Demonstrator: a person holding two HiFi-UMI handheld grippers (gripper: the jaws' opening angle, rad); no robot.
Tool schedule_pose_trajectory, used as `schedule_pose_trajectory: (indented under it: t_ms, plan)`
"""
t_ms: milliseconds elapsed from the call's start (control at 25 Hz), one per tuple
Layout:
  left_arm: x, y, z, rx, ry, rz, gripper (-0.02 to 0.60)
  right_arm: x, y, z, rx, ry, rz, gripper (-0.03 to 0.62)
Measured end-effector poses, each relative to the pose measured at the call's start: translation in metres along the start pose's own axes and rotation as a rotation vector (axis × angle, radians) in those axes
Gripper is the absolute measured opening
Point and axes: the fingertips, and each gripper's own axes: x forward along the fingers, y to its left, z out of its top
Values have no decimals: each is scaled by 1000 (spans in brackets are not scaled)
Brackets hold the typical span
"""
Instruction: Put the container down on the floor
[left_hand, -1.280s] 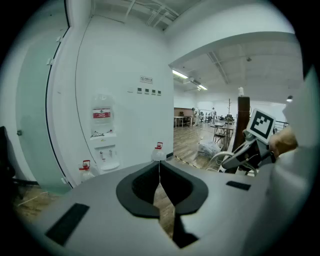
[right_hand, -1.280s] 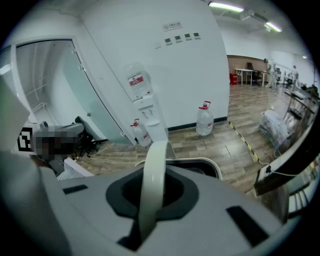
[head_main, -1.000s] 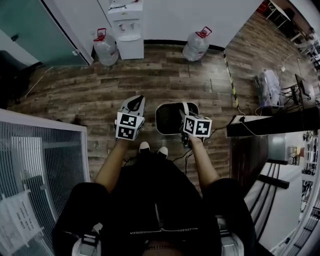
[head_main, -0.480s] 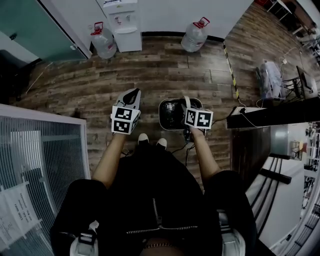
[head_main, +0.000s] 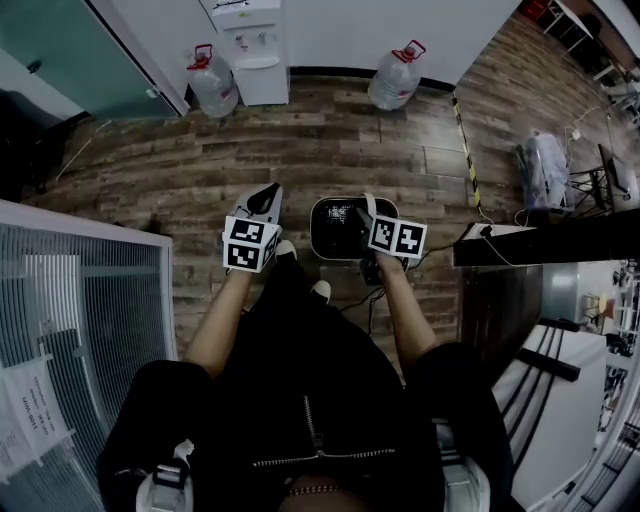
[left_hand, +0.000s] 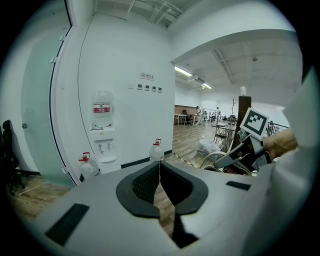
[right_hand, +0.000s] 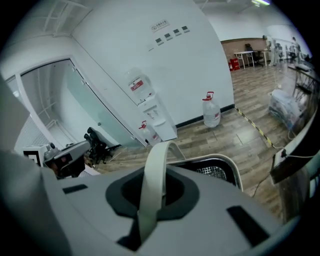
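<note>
A dark container (head_main: 338, 230) with a pale rim and a white bail handle (right_hand: 154, 175) hangs above the wood floor in front of the person. My right gripper (head_main: 366, 216) is shut on that handle; in the right gripper view the strap runs up between the pads and the container's mesh-bottomed inside (right_hand: 214, 172) shows just beyond. My left gripper (head_main: 266, 197) is held to the left of the container, apart from it. Its jaws (left_hand: 159, 166) are shut with nothing between them. The right gripper's marker cube (left_hand: 255, 123) shows at the right of the left gripper view.
A water dispenser (head_main: 250, 48) stands against the far white wall with a jug on either side (head_main: 213, 86) (head_main: 393, 78). A grilled panel (head_main: 80, 300) is at the left, a dark desk (head_main: 545, 243) with cables at the right. Striped tape (head_main: 465, 150) crosses the floor.
The person's left shoe has stepped forward under the left gripper. The container still hangs from the right gripper, and both grippers hold about the same places.
</note>
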Motion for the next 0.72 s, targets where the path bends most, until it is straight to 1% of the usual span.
schedule_pose_trajectory:
  t_ms: [120,360,560,720]
  plan:
    - [10,11,2,-14,-2,3,15,11,7,11,3,2,19,20]
    - [41,28,6,-41,3,-17,15,37,15,38,-29,15,-4,20]
    - [72,56,17,-59,-5,-31,15,66,20,70,-18,15,-13,20]
    - [94,81,29,-59,-27,-37,15,87,23,95,-2,-1,-14,20]
